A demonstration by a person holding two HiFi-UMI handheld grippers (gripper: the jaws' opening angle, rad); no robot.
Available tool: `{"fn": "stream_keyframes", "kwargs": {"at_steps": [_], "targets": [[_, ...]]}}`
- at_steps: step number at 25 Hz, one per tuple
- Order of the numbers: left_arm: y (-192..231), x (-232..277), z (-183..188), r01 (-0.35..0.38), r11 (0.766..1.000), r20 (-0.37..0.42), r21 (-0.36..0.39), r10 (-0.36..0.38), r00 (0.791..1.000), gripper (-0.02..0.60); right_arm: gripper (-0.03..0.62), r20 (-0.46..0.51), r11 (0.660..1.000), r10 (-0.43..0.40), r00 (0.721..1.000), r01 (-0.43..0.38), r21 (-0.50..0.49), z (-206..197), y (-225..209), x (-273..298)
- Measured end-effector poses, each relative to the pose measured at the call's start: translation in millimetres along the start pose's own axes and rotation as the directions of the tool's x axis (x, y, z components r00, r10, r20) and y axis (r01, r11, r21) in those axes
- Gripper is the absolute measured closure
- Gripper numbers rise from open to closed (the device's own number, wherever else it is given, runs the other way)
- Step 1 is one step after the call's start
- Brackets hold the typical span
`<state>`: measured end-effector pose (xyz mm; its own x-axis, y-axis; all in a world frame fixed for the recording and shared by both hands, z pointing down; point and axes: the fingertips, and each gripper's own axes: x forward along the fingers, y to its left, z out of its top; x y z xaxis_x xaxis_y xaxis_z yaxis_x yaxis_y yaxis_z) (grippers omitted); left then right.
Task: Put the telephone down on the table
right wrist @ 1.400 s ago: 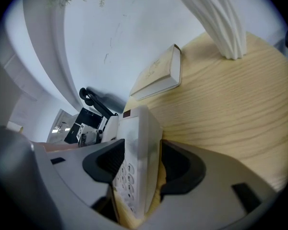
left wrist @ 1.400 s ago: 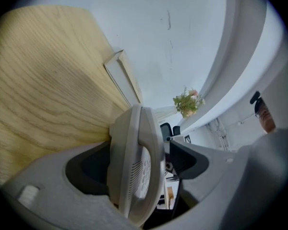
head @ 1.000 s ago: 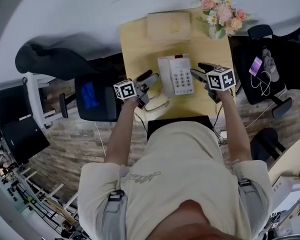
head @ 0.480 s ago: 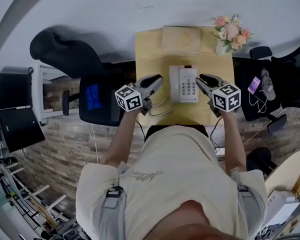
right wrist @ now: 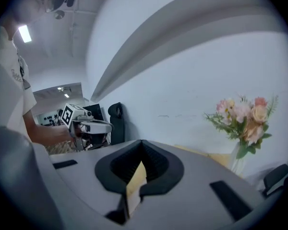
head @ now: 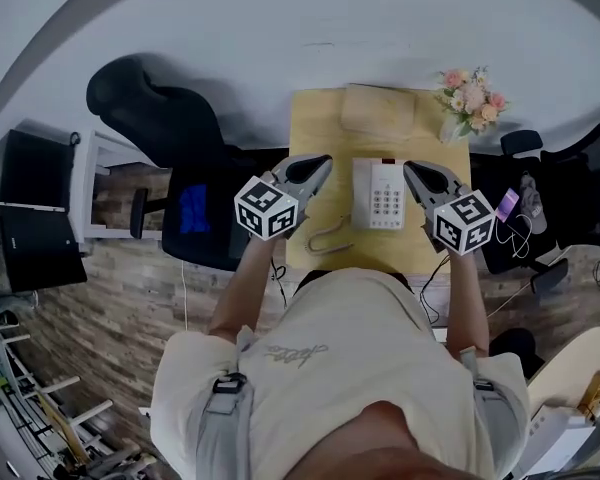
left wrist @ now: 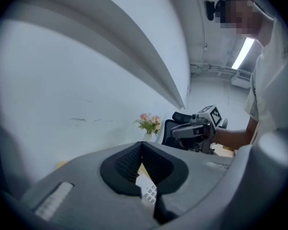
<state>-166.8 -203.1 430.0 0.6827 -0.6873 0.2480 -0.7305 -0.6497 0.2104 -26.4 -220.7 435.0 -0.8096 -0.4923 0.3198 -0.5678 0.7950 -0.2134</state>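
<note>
**Claws shut and empty above the surface, telephone lying on it**

Both claws were closed, with nothing in either. The left claw (left wrist: 142,147) had just been closing. Its own view showed the dark pads pressed together at the tips, and only a sliver of keypad far below showed through the gap behind them. The right claw (right wrist: 141,145) had just been closing as well, and its pads met with nothing between them. In the head view the left one hung over the left edge of the surface and the right one near its right edge. Neither touched the telephone.

The wooden surface (head: 315,133) stood against a white wall. A black office chair (head: 195,213) with a blue patch on its seat stood at its left side, and a second chair (head: 525,223), also dark, stood at its right.

The white telephone (head: 384,194) lay flat near the middle of the surface with its keypad up, between the two claws as the head view showed them. Behind it, at the far edge, sat a tan box (head: 378,108). Pink and white flowers (head: 470,90) stood in a vase at the far right corner. A curly cord (head: 327,236) trailed from the telephone's left side toward the near edge.
</note>
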Motion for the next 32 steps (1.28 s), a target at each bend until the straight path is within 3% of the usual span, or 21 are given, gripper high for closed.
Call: {"fn": "stream_keyframes", "kwargs": {"at_steps": [5,13,23,32], "targets": [[-2,-12,55,-0.058,0.996,0.076,0.062,0.053,0.996,0.565,0.592,0.096,0.996,-0.044,0.994,0.051,-0.075,46,9,-12],[-13,-19,116,-0.09,0.986,0.172,0.137,0.066,0.983,0.565,0.592,0.2,0.98,-0.042,0.979,0.079,-0.183,112,26,-24],[-16,-32,158,-0.156,0.969,0.26,0.19,0.104,0.96,0.565,0.592,0.268,0.97,-0.02,0.963,0.083,-0.227,158,38,-32],[-13,-40,171,-0.184,0.963,0.286,0.197,0.123,0.95,0.565,0.592,0.316,0.959,-0.072,0.946,0.153,-0.24,176,32,-38]]}}
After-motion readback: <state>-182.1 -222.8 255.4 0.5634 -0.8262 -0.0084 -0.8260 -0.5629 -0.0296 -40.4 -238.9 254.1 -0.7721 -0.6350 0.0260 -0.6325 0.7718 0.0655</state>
